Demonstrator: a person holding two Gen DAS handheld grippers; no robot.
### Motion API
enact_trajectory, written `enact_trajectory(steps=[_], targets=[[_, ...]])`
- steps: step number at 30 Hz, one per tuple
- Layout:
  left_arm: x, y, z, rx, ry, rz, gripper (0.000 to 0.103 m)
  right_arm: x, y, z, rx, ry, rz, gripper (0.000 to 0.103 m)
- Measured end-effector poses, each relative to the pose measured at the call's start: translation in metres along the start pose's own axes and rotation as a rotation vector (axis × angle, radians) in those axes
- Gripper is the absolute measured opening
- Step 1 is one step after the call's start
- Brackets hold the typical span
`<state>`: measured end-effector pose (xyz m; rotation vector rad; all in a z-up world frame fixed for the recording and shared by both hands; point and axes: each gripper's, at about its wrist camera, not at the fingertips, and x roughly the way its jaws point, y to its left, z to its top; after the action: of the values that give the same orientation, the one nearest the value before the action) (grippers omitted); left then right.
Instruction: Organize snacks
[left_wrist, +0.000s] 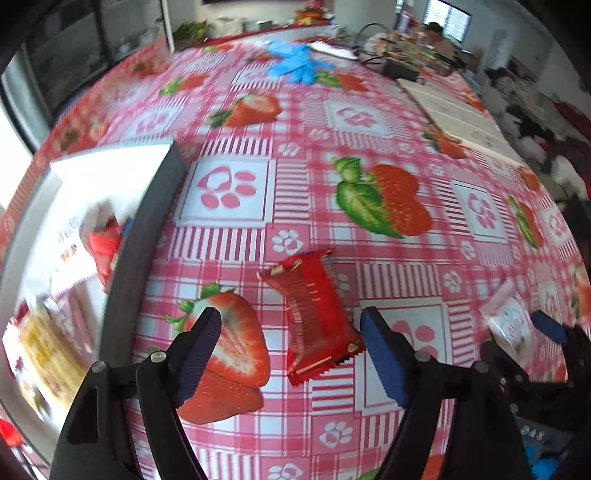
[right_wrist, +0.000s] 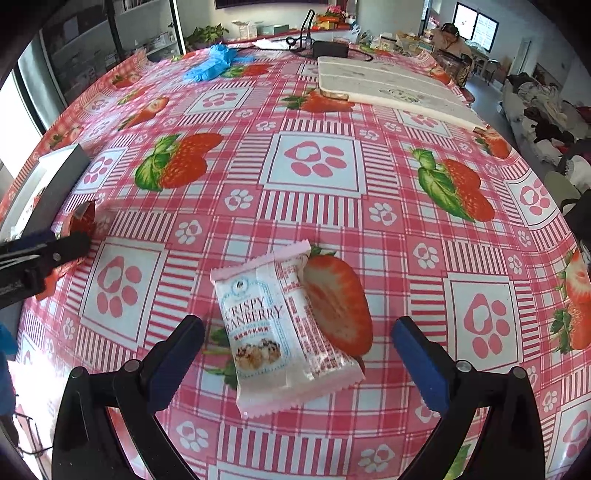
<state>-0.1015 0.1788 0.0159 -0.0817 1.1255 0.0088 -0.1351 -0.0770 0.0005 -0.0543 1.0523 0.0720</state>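
A red snack packet (left_wrist: 314, 314) lies on the strawberry tablecloth, between and just beyond the fingers of my open left gripper (left_wrist: 291, 350). A white box (left_wrist: 74, 236) with dark sides stands at the left and holds several snack packets. A pink and white cranberry snack packet (right_wrist: 280, 332) lies between the open fingers of my right gripper (right_wrist: 299, 362); it also shows in the left wrist view (left_wrist: 508, 321). The right gripper shows at the right edge of the left wrist view (left_wrist: 550, 328). The left gripper (right_wrist: 48, 251) and the red packet (right_wrist: 79, 221) show at the left of the right wrist view.
Blue gloves (left_wrist: 295, 64) lie at the far side of the table. A white flat board (right_wrist: 391, 85) lies at the far right. Cables and a dark device (right_wrist: 328, 48) sit at the far edge. The box corner (right_wrist: 55, 173) shows at the left.
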Motion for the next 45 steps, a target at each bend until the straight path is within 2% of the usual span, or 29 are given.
enact_trajectory(steps=[3,7,13,45], targets=[[0.005,-0.009,-0.002,0.02,-0.044,0.048,0.086,0.0,0.002,-0.001,-0.004,-0.044,0.0,0.102],[0.01,-0.017,-0.007,0.057,-0.082,0.028,0.103,-0.002,0.002,-0.009,-0.006,-0.124,0.001,0.103],[0.007,-0.016,-0.018,0.066,-0.177,0.02,0.103,-0.002,0.001,-0.008,-0.005,-0.129,0.004,0.103],[0.008,-0.017,-0.018,0.064,-0.184,0.022,0.103,-0.003,0.002,-0.01,-0.005,-0.131,0.003,0.103]])
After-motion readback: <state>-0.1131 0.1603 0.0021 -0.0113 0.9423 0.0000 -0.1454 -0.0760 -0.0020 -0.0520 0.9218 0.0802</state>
